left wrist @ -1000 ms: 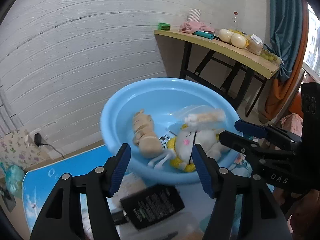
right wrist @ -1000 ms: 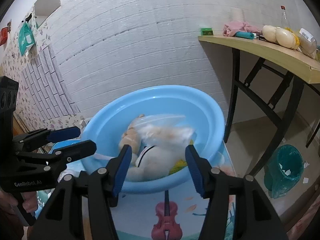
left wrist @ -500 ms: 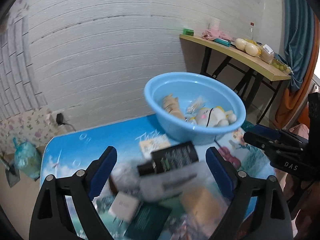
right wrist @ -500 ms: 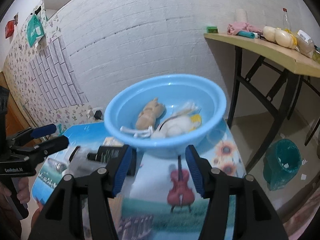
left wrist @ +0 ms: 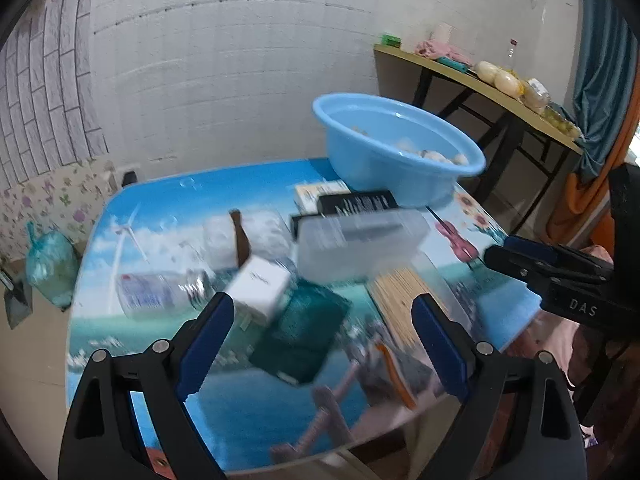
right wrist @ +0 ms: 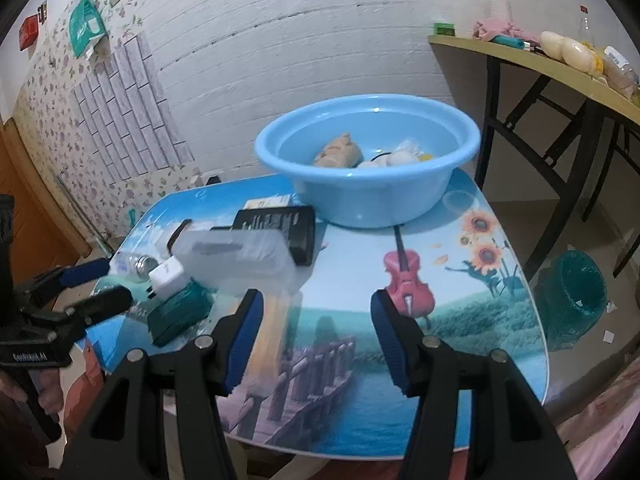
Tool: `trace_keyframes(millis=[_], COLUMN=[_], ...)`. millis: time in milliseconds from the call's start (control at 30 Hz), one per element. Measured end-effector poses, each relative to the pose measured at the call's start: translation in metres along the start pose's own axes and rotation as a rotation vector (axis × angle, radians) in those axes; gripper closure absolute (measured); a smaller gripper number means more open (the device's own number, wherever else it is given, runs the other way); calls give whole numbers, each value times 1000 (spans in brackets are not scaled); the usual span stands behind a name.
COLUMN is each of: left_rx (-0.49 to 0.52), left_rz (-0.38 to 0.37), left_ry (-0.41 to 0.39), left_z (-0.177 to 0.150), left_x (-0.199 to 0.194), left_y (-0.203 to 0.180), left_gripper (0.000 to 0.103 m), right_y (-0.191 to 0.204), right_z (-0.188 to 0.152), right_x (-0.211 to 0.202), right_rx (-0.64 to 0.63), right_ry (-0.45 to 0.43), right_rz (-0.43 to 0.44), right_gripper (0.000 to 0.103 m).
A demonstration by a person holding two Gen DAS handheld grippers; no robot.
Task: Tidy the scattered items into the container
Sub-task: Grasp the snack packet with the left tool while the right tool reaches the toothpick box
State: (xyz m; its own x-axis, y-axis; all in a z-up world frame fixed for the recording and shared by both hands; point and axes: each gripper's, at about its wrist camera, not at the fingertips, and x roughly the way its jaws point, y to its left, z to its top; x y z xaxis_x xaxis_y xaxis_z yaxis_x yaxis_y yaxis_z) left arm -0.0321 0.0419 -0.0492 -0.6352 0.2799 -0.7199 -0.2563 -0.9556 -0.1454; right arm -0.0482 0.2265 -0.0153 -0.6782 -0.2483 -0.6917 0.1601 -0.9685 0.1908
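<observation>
Blue plastic basin (right wrist: 368,160) sits at the table's (right wrist: 480,320) far edge, holding plush toys (right wrist: 340,152). Left gripper (left wrist: 320,336), jaws just opened wide, holds nothing above the teal box (left wrist: 300,332). Right gripper (right wrist: 316,336) is partly open, empty. Scattered items lie near the clear container (right wrist: 240,254).

The right tongs (right wrist: 316,336) hang with jaws apart and nothing between them, over the picture-printed surface (right wrist: 460,320). At its far edge sits a blue basin (right wrist: 368,196) holding a tan soft toy (right wrist: 338,152). Left lie a black box (right wrist: 280,226), a clear container (right wrist: 240,256) and a white charger (right wrist: 168,276). The left tongs (right wrist: 96,286) show at the left edge.
</observation>
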Motion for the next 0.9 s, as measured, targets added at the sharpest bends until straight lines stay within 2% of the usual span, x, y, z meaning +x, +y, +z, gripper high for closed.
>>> trace_keyframes(millis=[400, 500, 633, 767, 900], left_rx=[73, 81, 74, 90, 59], left_rz=[-62, -66, -124, -125, -105], left_ry=[94, 113, 124, 119, 107], left_z=[-35, -39, -42, -43, -45], left_x=[23, 28, 30, 26, 18], left_y=[-34, -37, -39, -39, -25], left_gripper=[13, 31, 65, 73, 73], right_y=[0, -1, 0, 8, 16], right_z=[-8, -9, -12, -15, -16], right_x=[-6, -6, -4, -2, 1], right_rx=[-3, 2, 0, -17, -32], right_ry=[9, 13, 23, 34, 44], right_rz=[7, 7, 12, 25, 45], right_gripper=[48, 48, 48, 48, 48])
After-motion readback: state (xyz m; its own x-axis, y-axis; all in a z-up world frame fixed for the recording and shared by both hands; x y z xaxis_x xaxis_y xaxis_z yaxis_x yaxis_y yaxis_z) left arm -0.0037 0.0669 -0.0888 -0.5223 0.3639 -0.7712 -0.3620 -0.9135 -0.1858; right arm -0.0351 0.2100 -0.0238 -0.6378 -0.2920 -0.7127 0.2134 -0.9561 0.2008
